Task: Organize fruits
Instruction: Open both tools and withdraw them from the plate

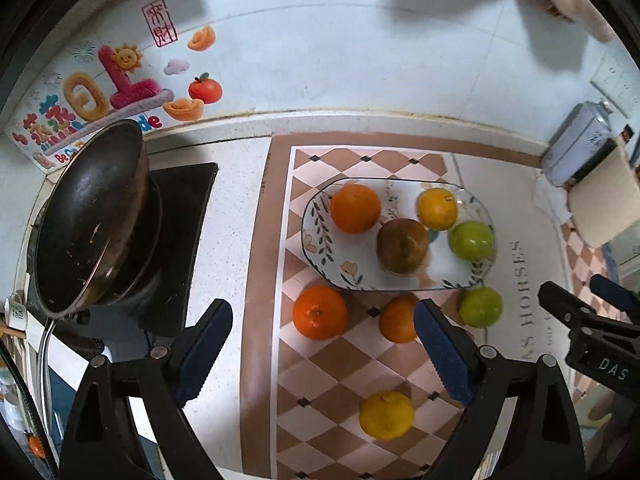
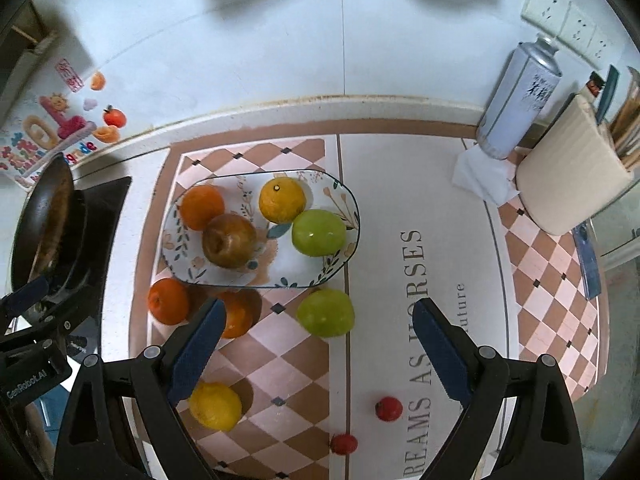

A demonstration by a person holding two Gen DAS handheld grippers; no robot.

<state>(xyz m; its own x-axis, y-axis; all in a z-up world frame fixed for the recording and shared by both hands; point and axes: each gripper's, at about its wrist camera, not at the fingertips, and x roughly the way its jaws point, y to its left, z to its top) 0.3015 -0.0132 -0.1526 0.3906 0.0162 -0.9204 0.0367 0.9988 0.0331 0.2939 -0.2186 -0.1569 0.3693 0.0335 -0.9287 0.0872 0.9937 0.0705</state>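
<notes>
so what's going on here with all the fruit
A person is sorting fruit onto a floral plate with two handheld claws. Both the left claw and the right claw are open and empty above the mat. Four fruits sit on the plate; a green apple, oranges and a lemon remain off it.

loose fruit [image 2: 325,313] crowds plate's [image 2: 340,196] near rim; lettered mat [image 2: 384,184] bare.
</notes>
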